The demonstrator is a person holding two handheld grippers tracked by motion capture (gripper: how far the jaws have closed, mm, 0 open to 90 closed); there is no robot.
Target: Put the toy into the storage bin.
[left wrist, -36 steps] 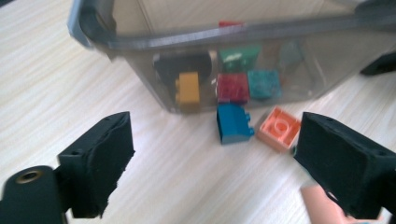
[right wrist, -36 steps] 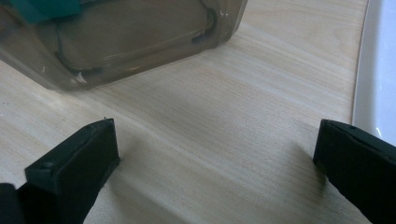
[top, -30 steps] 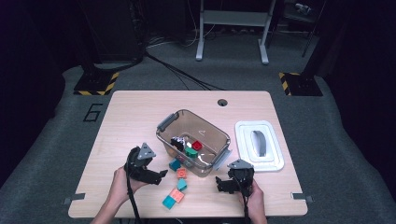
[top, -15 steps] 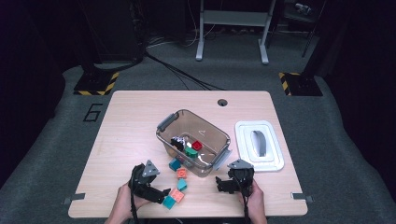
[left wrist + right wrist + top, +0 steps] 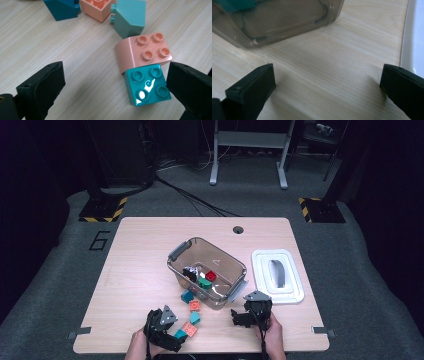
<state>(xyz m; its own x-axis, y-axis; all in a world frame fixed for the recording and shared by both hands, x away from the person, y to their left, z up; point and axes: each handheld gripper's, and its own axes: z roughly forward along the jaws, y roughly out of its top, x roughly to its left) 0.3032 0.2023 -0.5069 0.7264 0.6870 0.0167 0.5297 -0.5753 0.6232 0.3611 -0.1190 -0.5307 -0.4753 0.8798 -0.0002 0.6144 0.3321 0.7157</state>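
High view: left gripper point(image 5: 176, 339) has dropped from mid-left toward the bottom edge, now over the teal block point(image 5: 147, 84) at lower centre. Jaws spread, just reopened slightly, block between them ungripped: pickup looks imminent. Right gripper point(image 5: 239, 317) unchanged, spread, empty, beside the bin point(image 5: 235, 270).

Change since the earlier pictures: my left gripper point(image 5: 172, 336) is lower and nearer the table's front edge, now at the loose bricks. Its jaws have just been opening, then easing in slightly; they stand wide around the teal brick point(image 5: 147, 85), pads not pressing it.
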